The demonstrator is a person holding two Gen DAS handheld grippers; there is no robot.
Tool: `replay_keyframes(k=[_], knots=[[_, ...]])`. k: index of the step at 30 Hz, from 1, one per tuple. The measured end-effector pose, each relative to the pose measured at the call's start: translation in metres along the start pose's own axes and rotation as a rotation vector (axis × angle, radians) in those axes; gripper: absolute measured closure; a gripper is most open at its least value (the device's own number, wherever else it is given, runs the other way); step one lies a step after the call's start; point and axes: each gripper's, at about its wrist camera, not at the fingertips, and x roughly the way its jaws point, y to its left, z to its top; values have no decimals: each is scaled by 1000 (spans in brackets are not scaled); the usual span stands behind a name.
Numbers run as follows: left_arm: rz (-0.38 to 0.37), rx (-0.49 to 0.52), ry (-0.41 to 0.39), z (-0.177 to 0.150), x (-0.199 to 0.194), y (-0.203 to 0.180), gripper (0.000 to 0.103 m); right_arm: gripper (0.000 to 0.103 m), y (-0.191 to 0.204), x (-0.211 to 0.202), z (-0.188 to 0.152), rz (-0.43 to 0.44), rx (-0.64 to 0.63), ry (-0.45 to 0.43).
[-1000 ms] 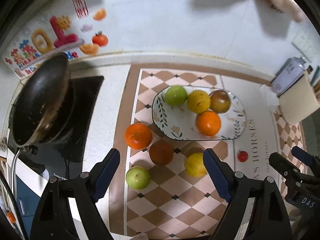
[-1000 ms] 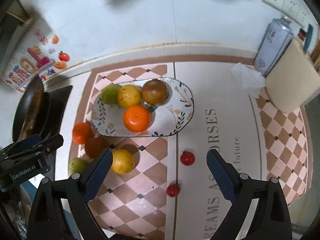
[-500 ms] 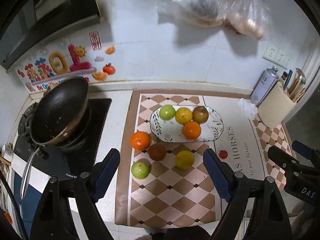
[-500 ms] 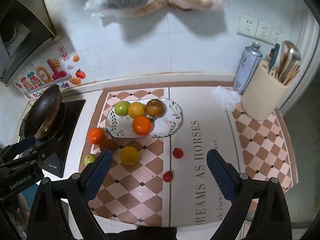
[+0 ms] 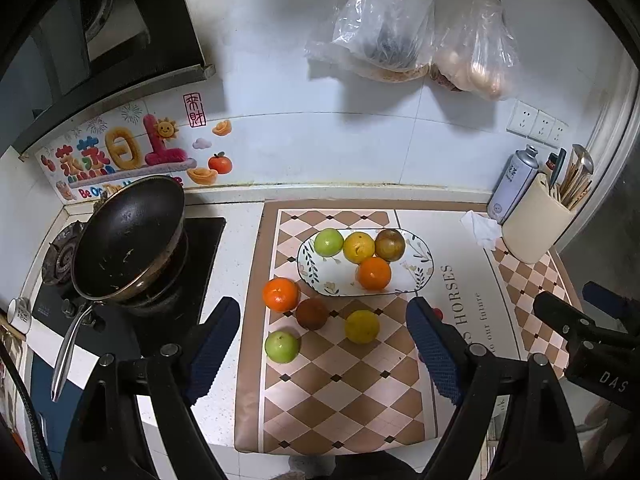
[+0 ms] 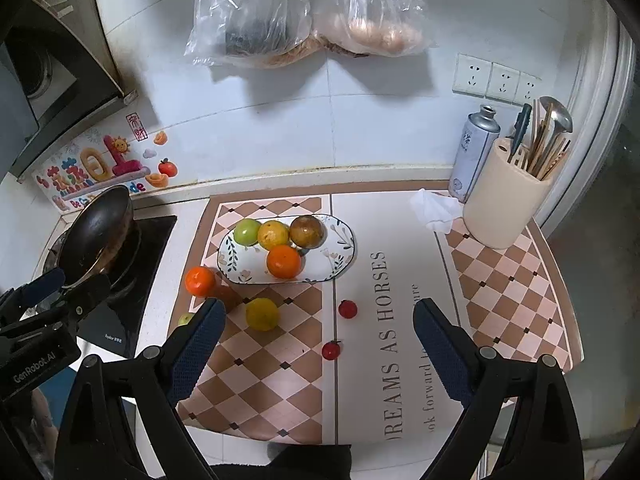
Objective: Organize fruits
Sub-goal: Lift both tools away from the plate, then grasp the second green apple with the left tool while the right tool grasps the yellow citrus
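Hovering above the near edge of the counter, the left gripper (image 5: 324, 344) and the right gripper (image 6: 316, 340) both had their blue-padded jaws spread wide and grasped nothing. On the checkered mat (image 5: 344, 400) lay an oval patterned plate (image 5: 420, 258) holding four fruits: a green apple (image 5: 328, 242) at its far left, a yellow citrus (image 5: 359, 247) touching it on the right, a brownish fruit (image 5: 390, 244) next along, and an orange (image 5: 374, 273) just in front of those last two. Four more fruits sat loose on the mat on the near side of the plate: an orange (image 5: 281, 294) just beside the plate's left end, a dark brown fruit (image 5: 312, 314) near it, a yellow citrus (image 5: 362, 326) to the right of that, and a green apple (image 5: 282, 346) nearest the counter edge on the left. Two small red tomatoes (image 6: 347, 309) (image 6: 331, 350) rested apart from the others, to the right of the loose yellow citrus, by the seam where the checks met the lettered panel. A black wok (image 5: 128, 236) stood on the stove at the left. At the far right were a cream utensil holder (image 6: 506, 204), a spray can (image 6: 474, 152) and a crumpled tissue (image 6: 434, 208). Two plastic bags (image 6: 304, 12) hung on the tiled wall.
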Motion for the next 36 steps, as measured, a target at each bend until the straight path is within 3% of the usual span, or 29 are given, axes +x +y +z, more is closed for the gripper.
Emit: replay_keyframes(k=[7, 8, 9, 11, 17, 21, 27, 29, 31, 32, 36], knots=[[9, -36, 48, 0, 18, 6, 17, 6, -3, 15, 3, 29, 28, 31], [19, -46, 65, 0, 26, 10, 13, 6, -3, 19, 3, 35, 32, 39], [25, -53, 77, 0, 32, 13, 0, 5, -3, 28, 4, 42, 33, 55], [52, -75, 104, -2, 48, 23, 0, 5, -3, 43, 4, 61, 36, 76], [147, -158, 240, -21, 105, 60, 0, 5, 11, 135, -7, 175, 45, 240], [168, -222, 338, -34, 139, 80, 0, 5, 35, 223, -25, 249, 47, 387], [169, -306, 477, -51, 195, 98, 0, 5, 75, 317, -43, 253, -11, 529], [162, -310, 514, -54, 215, 97, 0, 11, 83, 335, -47, 252, -37, 563], [118, -319, 564, -59, 236, 96, 0, 35, 89, 348, -53, 246, -71, 594], [94, -327, 604, -62, 248, 95, 0, 39, 89, 350, -54, 246, -78, 598], [70, -313, 676, -74, 277, 90, 0, 41, 85, 345, -59, 248, -139, 620]])
